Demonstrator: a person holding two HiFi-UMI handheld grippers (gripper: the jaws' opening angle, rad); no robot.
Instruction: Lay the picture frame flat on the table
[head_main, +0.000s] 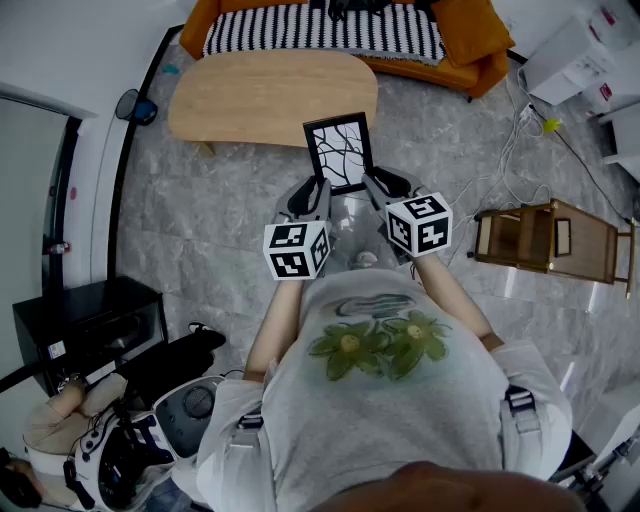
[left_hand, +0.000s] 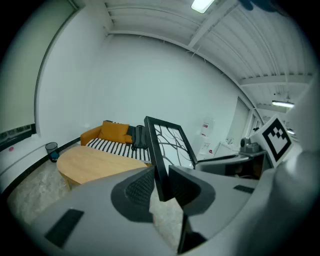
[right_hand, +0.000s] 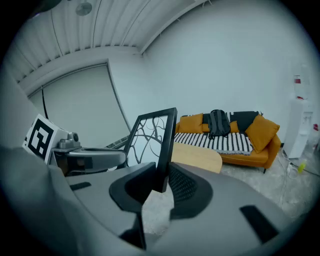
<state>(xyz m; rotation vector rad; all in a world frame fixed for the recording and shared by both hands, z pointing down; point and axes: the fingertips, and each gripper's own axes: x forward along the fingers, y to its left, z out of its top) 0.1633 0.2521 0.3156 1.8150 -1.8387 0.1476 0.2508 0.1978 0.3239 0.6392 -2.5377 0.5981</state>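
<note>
Tongs first, since they're closest: the left tongs (head_main: 311, 192) are clamped on the left side bar of the black rectangular picture frame with the bare-branch print (head_main: 338, 150). The right tongs (head_main: 386, 186) are pinched the same way on its right side bar. Each gripper view shows the thin black bar squeezed between the dark ribbed pads, low down near a bottom corner (left tongs (left_hand: 161, 184), right tongs (right_hand: 160, 181)). So both are closed on the frame, neither is empty.

The frame sits in mid-air over the grey marble-look floor (head_main: 200, 210), standing more or less upright with a lean. Its long axis runs up and away from the tongs. Both hands are about equally near, one per side, so I'd guess this gets done as a two-handed tilt.

The bit that matters is that the light wooden oval worktop (head_main: 270, 95) lies straight beyond the frame and a bit left in the head view. The frame's top edge overlaps the worktop's near rim there. My read is it has to go forward before tipping flat.

Hard to tell:
- the frame's bottom edge is hidden behind the tongs
- no view shows its back
- with the steep look-down I can't judge whether the frame is already above the worktop or short of it

Orange sofa with a striped cover (head_main: 470, 60) is past all that.
</note>
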